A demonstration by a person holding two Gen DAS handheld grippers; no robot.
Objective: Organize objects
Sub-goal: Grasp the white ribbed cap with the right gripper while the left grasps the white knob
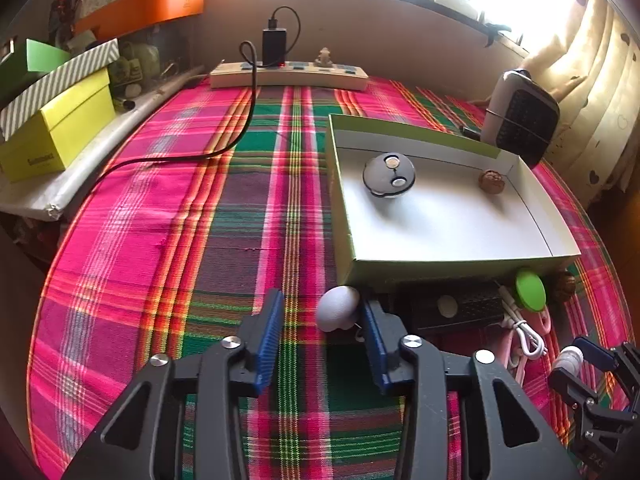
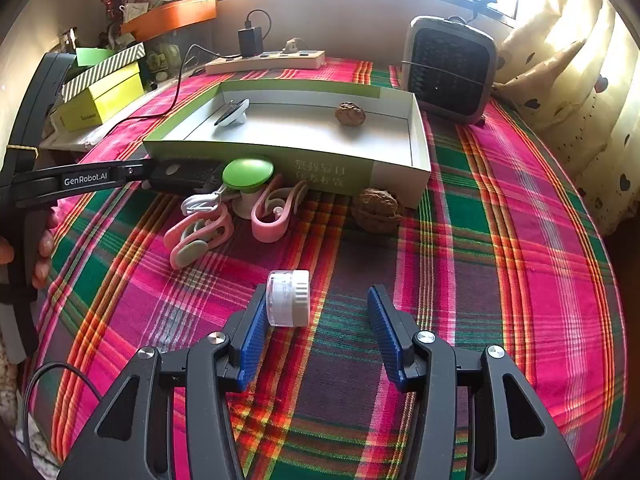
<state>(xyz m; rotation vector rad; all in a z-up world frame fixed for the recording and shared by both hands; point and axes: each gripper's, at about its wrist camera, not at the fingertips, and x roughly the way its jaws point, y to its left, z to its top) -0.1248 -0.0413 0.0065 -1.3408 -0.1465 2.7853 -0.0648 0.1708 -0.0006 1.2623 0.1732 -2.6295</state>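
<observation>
- Plaid cloth, pink, green and orange, covers the table in both views.
- Green-walled box with a white floor sits right of centre in the left wrist view. It holds a round grey disc and a walnut, well apart.
- My left gripper stands at lower centre, blue pads apart. A pale egg-shaped object lies between the fingertips, against the right pad; I cannot tell whether the left pad touches it.
- My right gripper stands at lower centre of its view, jaws apart. A small clear jar with a white cap lies on its side against the left pad, clear of the right one.
- Outside the box's near wall lie a second walnut, pink clips, a green-capped item and a white cable.
</observation>
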